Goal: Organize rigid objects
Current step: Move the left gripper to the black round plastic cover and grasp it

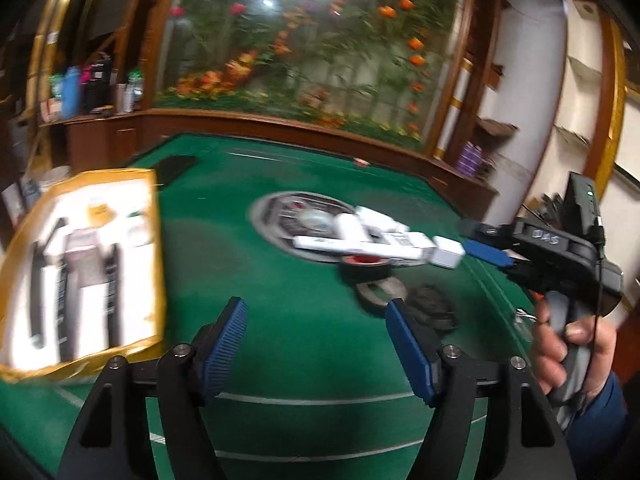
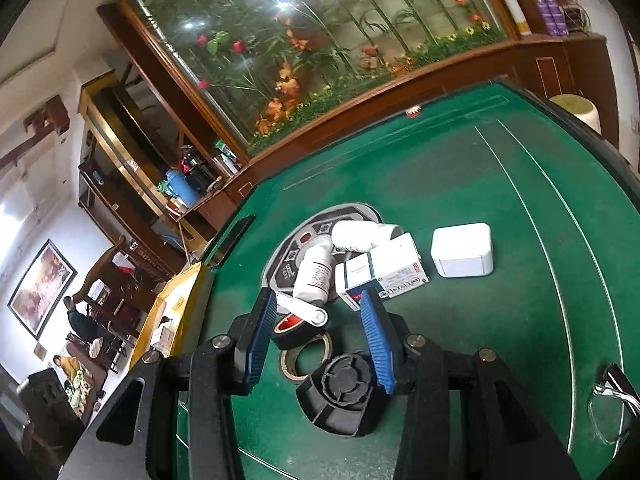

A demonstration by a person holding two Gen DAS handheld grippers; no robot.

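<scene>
On the green table [image 1: 304, 364] a pile lies over its round centre panel [image 2: 288, 264]: two white bottles [image 2: 314, 274], medicine boxes [image 2: 384, 272], a black tape roll with a red core [image 2: 294, 330], a beige tape roll [image 2: 306, 360] and a black round part [image 2: 342, 390]. A white square box [image 2: 462, 250] stands to their right. My right gripper [image 2: 318, 296] hovers open over the near side of the pile, pads touching nothing. My left gripper [image 1: 316, 304] is open and empty above bare felt. A yellow-rimmed box [image 1: 154, 248] at the left holds several sorted items.
A hand [image 1: 572, 344] holds the right gripper at the table's right side. A clear bag with cables [image 2: 612, 400] lies by the near right edge. A dark slot [image 2: 236, 236] is set in the table's left rim. A wooden cabinet with a flower panel [image 2: 320, 40] runs behind the table.
</scene>
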